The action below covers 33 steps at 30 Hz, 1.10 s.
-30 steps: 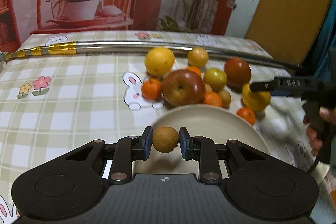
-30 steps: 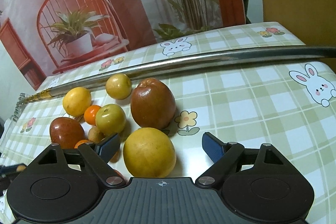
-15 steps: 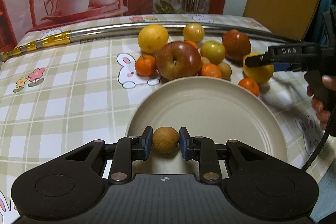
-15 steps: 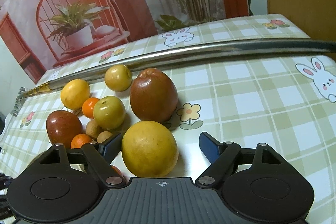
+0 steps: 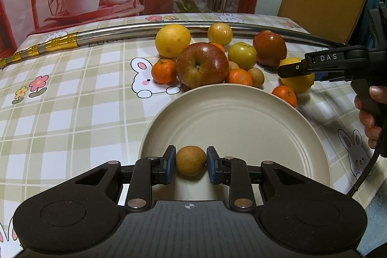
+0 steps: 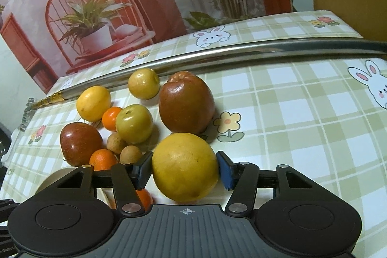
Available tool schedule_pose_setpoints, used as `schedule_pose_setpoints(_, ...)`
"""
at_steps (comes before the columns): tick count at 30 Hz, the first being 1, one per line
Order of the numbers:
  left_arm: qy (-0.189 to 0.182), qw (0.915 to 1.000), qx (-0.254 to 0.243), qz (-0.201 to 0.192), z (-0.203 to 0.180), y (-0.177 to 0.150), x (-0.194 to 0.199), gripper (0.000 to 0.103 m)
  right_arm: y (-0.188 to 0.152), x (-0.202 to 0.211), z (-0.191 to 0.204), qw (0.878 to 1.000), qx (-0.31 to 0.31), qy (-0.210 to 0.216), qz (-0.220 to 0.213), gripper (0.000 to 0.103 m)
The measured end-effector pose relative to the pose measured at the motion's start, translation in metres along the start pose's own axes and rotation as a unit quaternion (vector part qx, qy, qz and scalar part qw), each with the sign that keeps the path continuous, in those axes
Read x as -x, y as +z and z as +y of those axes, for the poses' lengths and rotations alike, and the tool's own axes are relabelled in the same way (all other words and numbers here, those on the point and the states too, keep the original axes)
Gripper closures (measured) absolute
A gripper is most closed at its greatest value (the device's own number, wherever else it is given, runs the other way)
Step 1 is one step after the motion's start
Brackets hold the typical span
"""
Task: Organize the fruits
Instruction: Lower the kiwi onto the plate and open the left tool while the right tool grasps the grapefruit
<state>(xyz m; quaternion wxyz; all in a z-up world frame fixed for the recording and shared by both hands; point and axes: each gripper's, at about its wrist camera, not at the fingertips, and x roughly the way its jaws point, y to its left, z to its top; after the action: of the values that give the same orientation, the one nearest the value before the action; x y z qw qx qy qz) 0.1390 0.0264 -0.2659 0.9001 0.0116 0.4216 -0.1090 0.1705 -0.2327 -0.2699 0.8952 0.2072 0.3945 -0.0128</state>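
Left gripper (image 5: 190, 161) clamps the small brown fruit (image 5: 190, 160) over the plate's (image 5: 241, 122) near rim, bare plate beyond; right gripper (image 6: 184, 168) pinches the big yellow citrus (image 6: 185, 167) on the tablecloth (image 6: 302, 117), fruit pile (image 6: 130, 122) crowding left, clear cloth right.

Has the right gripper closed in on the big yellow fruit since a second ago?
Yes. The right gripper was wide open around the yellow fruit; now both pads sit against its sides, while the red apple behind stays put.

Left gripper (image 5: 191, 165) jaws clamped on small brown fruit (image 5: 190, 160), right gripper (image 6: 185, 169) jaws closed around yellow fruit (image 6: 185, 166)
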Motion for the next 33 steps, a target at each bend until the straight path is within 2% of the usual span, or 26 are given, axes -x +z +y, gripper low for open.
schedule_pose_setpoints(6,0.001,1.0000,0.002,0.000,-0.001,0.000,0.000,0.074,-0.003,0.023,0.007,1.000,0.016,-0.008,-0.024,0.051)
schedule_pose_setpoints(9,0.000,1.0000,0.004,0.002,-0.001,0.000,0.001,0.074,-0.006,0.036,0.018,0.999,0.036,0.002,-0.028,0.051)
schedule_pose_setpoints(14,-0.008,0.9999,0.015,0.000,0.001,-0.004,0.003,0.074,-0.012,0.049,0.034,0.999,0.044,0.029,-0.011,0.051)
schedule_pose_setpoints(21,-0.016,0.9990,0.041,-0.005,0.004,-0.009,0.012,0.074,-0.026,0.057,0.059,0.997,0.065,0.046,0.008,0.051)
schedule_pose_setpoints(27,-0.029,0.9969,0.072,-0.013,0.011,-0.013,0.021,0.073,-0.045,0.055,0.091,0.989,0.137,0.037,0.032,0.051)
schedule_pose_setpoints(33,-0.029,0.9957,0.081,-0.034,0.012,-0.013,0.036,0.073,-0.061,0.053,0.111,0.984,0.172,0.026,0.030,0.051)
